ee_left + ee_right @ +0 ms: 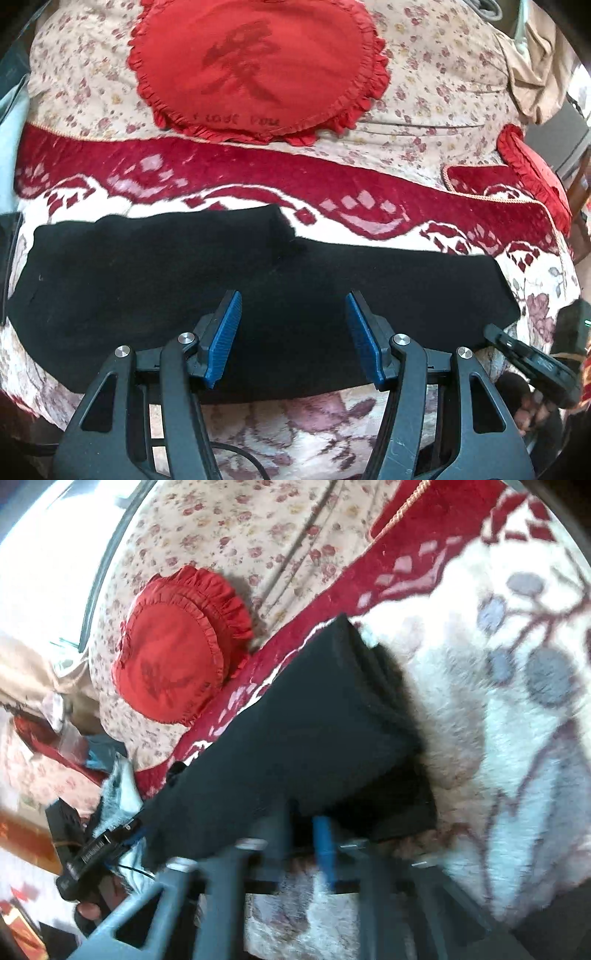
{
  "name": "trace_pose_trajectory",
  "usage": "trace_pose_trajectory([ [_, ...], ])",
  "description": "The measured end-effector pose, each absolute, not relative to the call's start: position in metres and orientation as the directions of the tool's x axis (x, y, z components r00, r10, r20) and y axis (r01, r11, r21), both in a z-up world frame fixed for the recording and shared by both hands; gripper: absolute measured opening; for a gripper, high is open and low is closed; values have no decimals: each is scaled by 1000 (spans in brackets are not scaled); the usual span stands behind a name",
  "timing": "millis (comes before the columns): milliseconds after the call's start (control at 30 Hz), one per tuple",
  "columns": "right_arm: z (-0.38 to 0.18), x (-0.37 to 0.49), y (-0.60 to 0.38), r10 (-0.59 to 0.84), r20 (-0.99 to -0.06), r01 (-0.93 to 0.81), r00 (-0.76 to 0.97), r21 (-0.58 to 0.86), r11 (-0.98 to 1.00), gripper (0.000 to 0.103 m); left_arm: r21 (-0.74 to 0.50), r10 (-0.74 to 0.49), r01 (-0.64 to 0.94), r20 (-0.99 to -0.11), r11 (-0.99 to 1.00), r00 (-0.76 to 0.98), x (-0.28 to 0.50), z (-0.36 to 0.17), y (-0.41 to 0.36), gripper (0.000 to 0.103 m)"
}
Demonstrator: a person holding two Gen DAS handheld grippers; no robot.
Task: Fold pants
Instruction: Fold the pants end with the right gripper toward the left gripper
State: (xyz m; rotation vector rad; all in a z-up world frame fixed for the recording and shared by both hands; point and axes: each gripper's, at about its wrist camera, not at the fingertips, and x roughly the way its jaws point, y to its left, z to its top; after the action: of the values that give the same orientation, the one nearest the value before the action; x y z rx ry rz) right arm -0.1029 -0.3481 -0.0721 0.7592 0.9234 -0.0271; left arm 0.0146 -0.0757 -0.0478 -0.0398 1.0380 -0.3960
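Black pants [184, 280] lie spread across a red and white patterned blanket [332, 195] on a bed. My left gripper [293, 336] is open above the near edge of the pants, blue pads [225, 339] wide apart, holding nothing. In the right wrist view the pants [295, 723] look doubled at one end, with an upper layer raised over a lower one. My right gripper [306, 834] is blurred; its jaws are close together at the edge of the black cloth. The right gripper also shows in the left wrist view [532, 358] at the pants' right end.
A large round red frilled cushion [255, 66] lies on the floral bedspread [436, 92] behind the blanket. A second red cushion [532, 166] is at the far right. Beige cloth [535, 62] hangs at the upper right. Clutter [74, 760] sits beside the bed.
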Motion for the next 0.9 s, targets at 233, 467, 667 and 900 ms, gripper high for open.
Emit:
trace_pose_trajectory([
  [233,-78,-111,-343,290,-763,327,578,542,774,4,-221,-375,366,-821,904,430,18,-41,-115,58],
  [467,-61,-132,-348,216,-799,370,562,476,798,42,-259,-470,527,-824,809,316,16,-36,-186,71],
  [667,-66,-136,-368,157,-808,431,568,454,780,43,-329,-529,632,-834,702,154,20,-49,-260,74],
  [900,-75,-130,-372,164,-800,422,577,464,779,44,-273,-486,727,-869,630,95,20,-70,-327,74],
])
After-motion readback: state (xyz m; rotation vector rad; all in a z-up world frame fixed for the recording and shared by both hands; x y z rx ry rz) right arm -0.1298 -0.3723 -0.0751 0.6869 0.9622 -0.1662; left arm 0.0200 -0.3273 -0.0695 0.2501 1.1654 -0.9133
